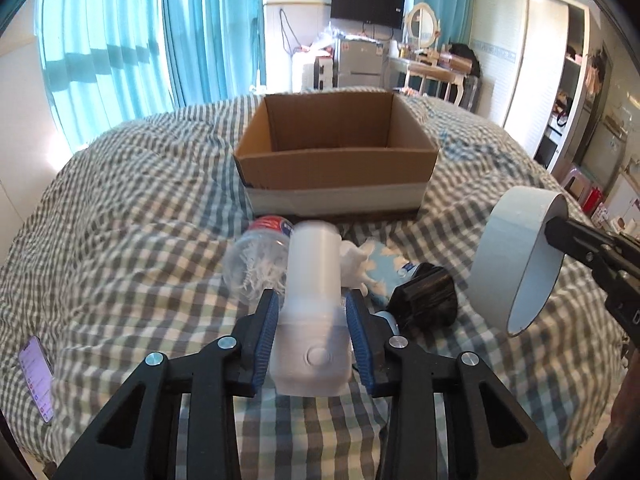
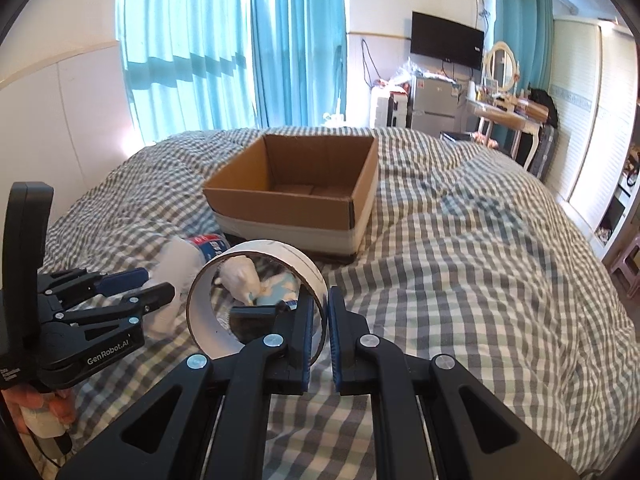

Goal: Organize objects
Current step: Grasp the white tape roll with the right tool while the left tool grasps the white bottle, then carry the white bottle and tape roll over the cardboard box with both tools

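Between the left hand-held gripper [image 1: 314, 336] pads a light, slick white bottle [image 1: 314, 280] is sitting clamped low; the right hand-held gripper [image 2: 319, 322] is pinching a stiff tape roll [image 2: 256, 300] by its wall.

Left gripper [image 1: 314, 336] points down at the bed [image 1: 120, 240], jaws squeezed tight on a white bottle [image 1: 314, 280], held just above the bed. Right gripper [image 2: 319, 334] is to its right, also tipped down, jaws pinched on the wall of a tape roll [image 2: 256, 292], lifted off the bed. A hand [image 2: 36, 408] grips the left tool's handle.
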`<state>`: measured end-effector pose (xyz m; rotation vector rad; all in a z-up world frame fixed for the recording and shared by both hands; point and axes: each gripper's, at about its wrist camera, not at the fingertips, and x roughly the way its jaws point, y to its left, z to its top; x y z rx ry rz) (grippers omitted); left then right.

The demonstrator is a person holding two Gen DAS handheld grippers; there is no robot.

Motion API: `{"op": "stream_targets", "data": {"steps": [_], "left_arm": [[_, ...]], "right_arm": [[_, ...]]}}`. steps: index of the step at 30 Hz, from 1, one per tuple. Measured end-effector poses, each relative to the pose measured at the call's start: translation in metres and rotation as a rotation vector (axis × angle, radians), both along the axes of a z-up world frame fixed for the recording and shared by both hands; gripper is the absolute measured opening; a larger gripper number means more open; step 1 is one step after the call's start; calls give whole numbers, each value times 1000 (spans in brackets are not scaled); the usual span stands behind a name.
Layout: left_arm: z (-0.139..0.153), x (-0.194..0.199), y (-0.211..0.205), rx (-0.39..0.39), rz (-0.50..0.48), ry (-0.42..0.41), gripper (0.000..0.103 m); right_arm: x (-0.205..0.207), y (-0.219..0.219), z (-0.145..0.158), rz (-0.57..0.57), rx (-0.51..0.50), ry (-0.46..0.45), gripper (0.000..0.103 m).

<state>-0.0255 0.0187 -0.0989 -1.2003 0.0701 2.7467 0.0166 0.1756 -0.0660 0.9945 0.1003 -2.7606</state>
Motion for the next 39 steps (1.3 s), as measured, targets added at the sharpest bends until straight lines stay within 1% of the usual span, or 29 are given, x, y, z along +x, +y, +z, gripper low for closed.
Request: {"op": "stream_targets", "data": {"steps": [1,2,5,8,10,11,12,13,14,15,17,20,22,23,26,28,30,34,39], "left_arm": [[3,1,-1,3,-1,7,20],[6,3,-3,9,-6,14,17],[9,5,-7,18,-20,14,17],[4,6,-11,36,-37,-21,17],[-2,4,-11,41,-38,-44,21],[-6,2,-9,43,-42,-61,27],[-10,1,-8,46,-41,-74,37],[-14,-1,-6,52,-36,-89,44],[-20,-4,-6,63,-28,-109,57],[-24,-6,-5,72,-24,-123,64],[-35,-10,0,77,-29,-158,65],[-54,-17,9,59,-58,-227,65],[-65,-20,14,50,-59,-271,65],[-69,-21,15,39,-59,-278,65],[-65,-15,18,42,-73,-250,56],[-60,-12,18,35,-74,-232,53],[-55,-8,18,27,-72,-214,53],[-39,-2,14,40,-71,-172,53],[-7,7,7,49,-65,-99,53]], "right_arm": [[2,-2,3,3,4,6,7],[5,-4,5,6,6,11,7],[9,-12,11,16,17,28,7],[13,-18,14,26,27,36,7],[13,-20,14,27,31,36,7],[12,-20,14,27,31,34,7],[11,-20,13,26,31,31,7],[10,-19,12,25,30,28,7],[9,-18,11,24,30,25,7],[8,-17,10,23,30,22,7],[6,-14,8,19,28,16,7],[4,-10,5,11,23,8,7],[2,-7,4,5,17,5,7],[3,-5,3,5,16,4,7],[3,-3,5,2,15,9,7],[4,-3,6,1,13,11,7],[5,-3,7,3,17,13,7],[10,-4,14,5,23,29,7],[16,-7,26,5,30,55,7]]}}
